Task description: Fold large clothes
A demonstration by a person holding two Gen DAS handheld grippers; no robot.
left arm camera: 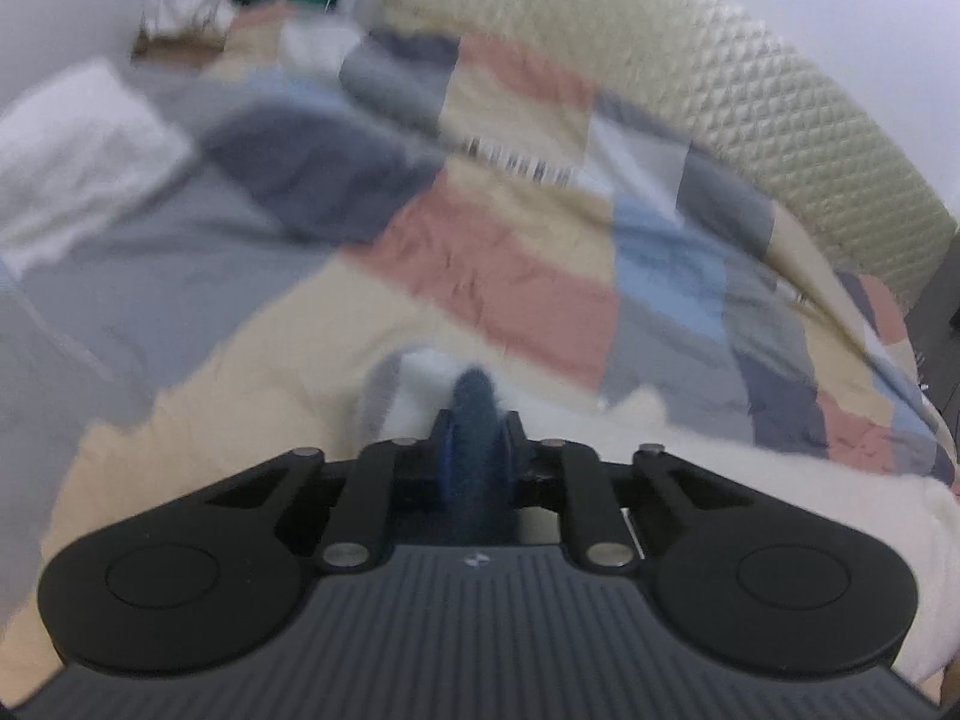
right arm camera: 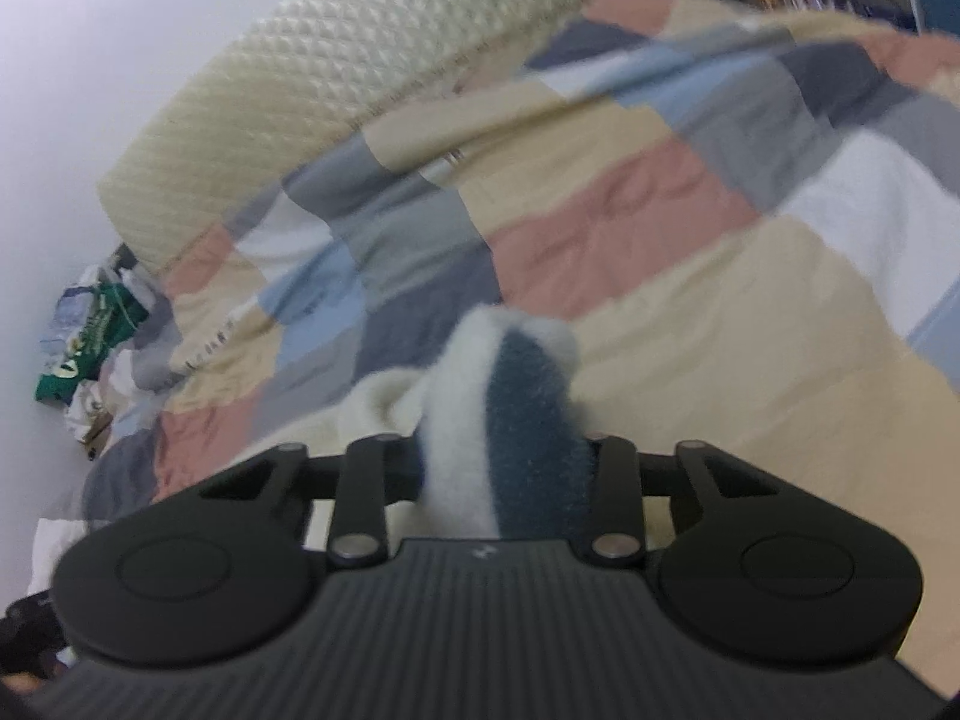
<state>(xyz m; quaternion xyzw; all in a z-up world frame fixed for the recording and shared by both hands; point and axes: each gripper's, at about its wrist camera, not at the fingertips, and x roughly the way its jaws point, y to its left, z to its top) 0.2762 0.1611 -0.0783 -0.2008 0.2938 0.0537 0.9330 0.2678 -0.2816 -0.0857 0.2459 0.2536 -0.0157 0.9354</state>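
Observation:
A fluffy white garment with a dark blue band lies bunched on the bed, right in front of both grippers. In the left wrist view my left gripper (left arm camera: pixel 477 420) is shut on a narrow fold of the blue band (left arm camera: pixel 474 468), and white fleece (left arm camera: pixel 690 450) spreads out to the right of it. In the right wrist view my right gripper (right arm camera: pixel 510 438) is shut on a thicker bunch of the garment, white fleece (right arm camera: pixel 456 420) beside the blue band (right arm camera: pixel 534 420). The fabric hides the fingertips in both views.
A patchwork quilt (left arm camera: pixel 510 276) in pink, beige, blue and grey covers the bed. A cream quilted headboard (left arm camera: pixel 750 78) curves along the far side. White bedding (left arm camera: pixel 78 144) and a grey sheet (left arm camera: pixel 150 288) lie to the left. Green bags and clutter (right arm camera: pixel 90 336) sit by the wall.

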